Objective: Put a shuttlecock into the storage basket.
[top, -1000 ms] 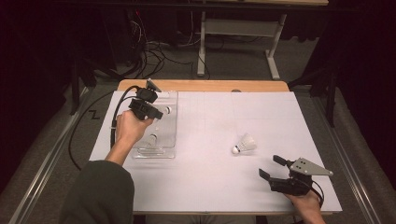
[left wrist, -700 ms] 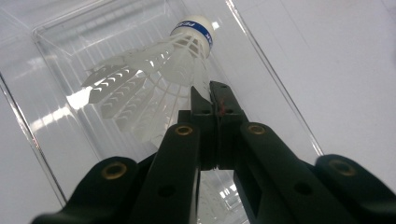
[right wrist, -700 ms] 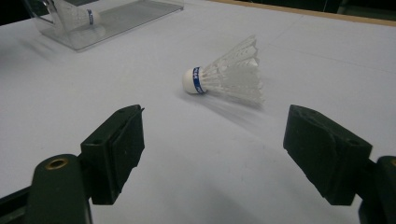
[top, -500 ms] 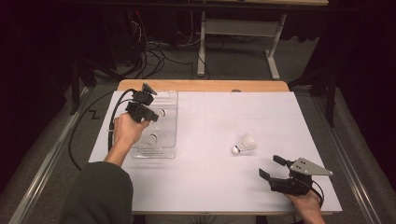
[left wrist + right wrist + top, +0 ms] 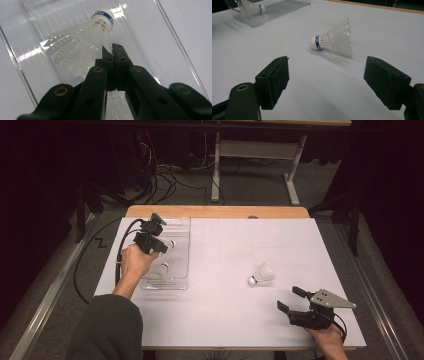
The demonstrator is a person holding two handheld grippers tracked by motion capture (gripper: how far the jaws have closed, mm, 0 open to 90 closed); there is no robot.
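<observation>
Lowering left tongs point(image 5: 113, 53), clamped on shuttlecock point(image 5: 82, 42) feathers, into clear tray point(image 5: 181, 227) near desk's left edge, for stowing; right tongs point(image 5: 325, 82) apart, aimed at loose shuttlecock point(image 5: 333, 41) toward right edge.

From above the person's side we look forward and down over the whole white counter point(image 5: 225, 320), with the floor and cables beyond. The left gripper view sits very close, looking along its jaws into the clear tray point(image 5: 32, 82) at a shuttlecock point(image 5: 82, 47). The right gripper view rides low over the counter, facing the second shuttlecock point(image 5: 332, 40) nearby and the tray far off. We find tray and both shuttlecocks again from above.
</observation>
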